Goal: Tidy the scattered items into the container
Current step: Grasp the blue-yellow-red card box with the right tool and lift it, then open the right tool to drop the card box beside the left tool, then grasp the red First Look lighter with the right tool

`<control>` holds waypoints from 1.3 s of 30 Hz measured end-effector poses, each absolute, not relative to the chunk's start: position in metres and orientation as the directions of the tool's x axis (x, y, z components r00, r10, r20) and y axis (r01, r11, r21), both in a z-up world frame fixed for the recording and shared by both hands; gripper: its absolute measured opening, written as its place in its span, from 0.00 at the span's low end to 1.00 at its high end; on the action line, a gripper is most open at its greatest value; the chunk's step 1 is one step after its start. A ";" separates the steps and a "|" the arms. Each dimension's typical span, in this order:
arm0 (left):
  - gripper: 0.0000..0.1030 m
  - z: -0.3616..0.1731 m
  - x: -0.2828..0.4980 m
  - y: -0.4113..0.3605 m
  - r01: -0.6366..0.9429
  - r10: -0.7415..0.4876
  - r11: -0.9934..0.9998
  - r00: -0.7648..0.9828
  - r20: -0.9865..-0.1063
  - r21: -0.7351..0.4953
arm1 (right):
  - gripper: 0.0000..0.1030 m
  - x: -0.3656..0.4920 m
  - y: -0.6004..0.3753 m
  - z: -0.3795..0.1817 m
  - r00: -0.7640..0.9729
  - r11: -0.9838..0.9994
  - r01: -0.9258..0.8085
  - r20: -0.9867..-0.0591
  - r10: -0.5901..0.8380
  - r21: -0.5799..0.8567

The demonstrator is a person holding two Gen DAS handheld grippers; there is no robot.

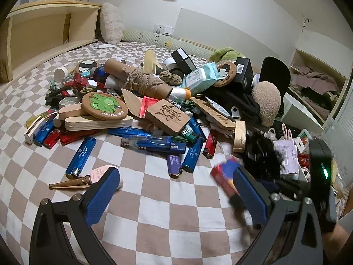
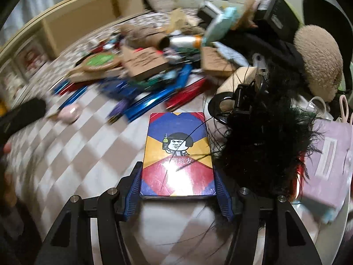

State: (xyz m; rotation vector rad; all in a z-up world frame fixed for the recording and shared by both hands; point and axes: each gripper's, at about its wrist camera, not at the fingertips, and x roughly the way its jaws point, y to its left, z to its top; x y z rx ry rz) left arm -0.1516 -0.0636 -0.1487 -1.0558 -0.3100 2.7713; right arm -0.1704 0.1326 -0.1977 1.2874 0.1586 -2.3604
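Right wrist view: the right claw [image 2: 178, 183] grasps the card box [image 2: 177, 154] by its long sides, level for carrying. Left claw [image 1: 174, 190] hangs released above the bed [image 1: 154, 198], free for the lighters [image 1: 154, 143].

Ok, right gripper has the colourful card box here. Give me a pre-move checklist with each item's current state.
1. Grip on the card box: ok; the right gripper is shut on its near end, a pad on each long side.
2. Box level between the pads: ok.
3. Black feathers clear of the box: not ok; strands lie across its face.
4. Left gripper free: ok; open, holding nothing, above the checkered sheet.
5. Container located: cannot tell; no bin is clearly visible in either view.
6. Right view sharp enough for judging: not ok; the background is motion-blurred.
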 end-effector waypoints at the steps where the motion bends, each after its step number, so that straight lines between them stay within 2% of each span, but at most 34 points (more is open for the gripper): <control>1: 1.00 -0.148 -0.151 -0.064 -0.074 0.221 -0.966 -0.739 -0.636 -0.249 | 0.59 -0.163 0.129 -0.198 -0.455 -0.885 0.452 -0.823 -0.339 0.115; 13: 1.00 -0.144 -0.148 -0.071 -0.061 0.222 -0.961 -0.749 -0.624 -0.268 | 0.60 -0.086 0.095 -0.190 -0.371 -0.788 0.589 -0.806 -0.462 0.181; 14: 1.00 -0.144 -0.147 -0.071 -0.063 0.222 -0.962 -0.749 -0.624 -0.267 | 0.61 -0.082 0.095 -0.189 -0.378 -0.784 0.594 -0.799 -0.468 0.178; 15: 1.00 -0.144 -0.147 -0.070 -0.064 0.222 -0.962 -0.750 -0.623 -0.265 | 0.72 -0.078 0.097 -0.187 -0.388 -0.786 0.588 -0.787 -0.479 0.188; 16: 1.00 -0.144 -0.147 -0.070 -0.065 0.222 -0.962 -0.750 -0.623 -0.264 | 0.88 -0.076 0.102 -0.184 -0.399 -0.794 0.572 -0.777 -0.488 0.205; 17: 1.00 -0.143 -0.146 -0.070 -0.066 0.221 -0.963 -0.751 -0.622 -0.263 | 0.92 -0.076 0.107 -0.180 -0.411 -0.804 0.552 -0.767 -0.493 0.221; 22: 1.00 -0.143 -0.145 -0.071 -0.067 0.222 -0.962 -0.752 -0.620 -0.263 | 0.92 -0.075 0.145 -0.153 -0.477 -0.840 0.443 -0.710 -0.518 0.315; 27: 1.00 -0.142 -0.143 -0.069 -0.077 0.227 -0.963 -0.750 -0.621 -0.259 | 0.92 -0.085 0.172 -0.138 -0.588 -0.918 0.302 -0.708 -0.392 0.257; 34: 1.00 -0.142 -0.141 -0.063 -0.093 0.229 -0.965 -0.748 -0.623 -0.244 | 0.82 -0.116 0.158 -0.157 -0.555 -0.931 0.283 -0.753 -0.354 0.229; 35: 1.00 -0.142 -0.142 -0.062 -0.094 0.231 -0.965 -0.747 -0.623 -0.245 | 0.76 -0.121 0.153 -0.160 -0.546 -0.932 0.295 -0.763 -0.347 0.213; 36: 1.00 -0.143 -0.142 -0.062 -0.095 0.233 -0.964 -0.747 -0.623 -0.247 | 0.63 -0.124 0.150 -0.164 -0.533 -0.932 0.306 -0.776 -0.337 0.194; 38: 1.00 -0.143 -0.142 -0.062 -0.098 0.236 -0.964 -0.745 -0.623 -0.249 | 0.58 -0.132 0.145 -0.174 -0.521 -0.941 0.303 -0.802 -0.294 0.149; 39: 1.00 -0.143 -0.142 -0.062 -0.099 0.238 -0.963 -0.745 -0.623 -0.249 | 0.53 -0.139 0.146 -0.179 -0.511 -0.943 0.296 -0.808 -0.292 0.154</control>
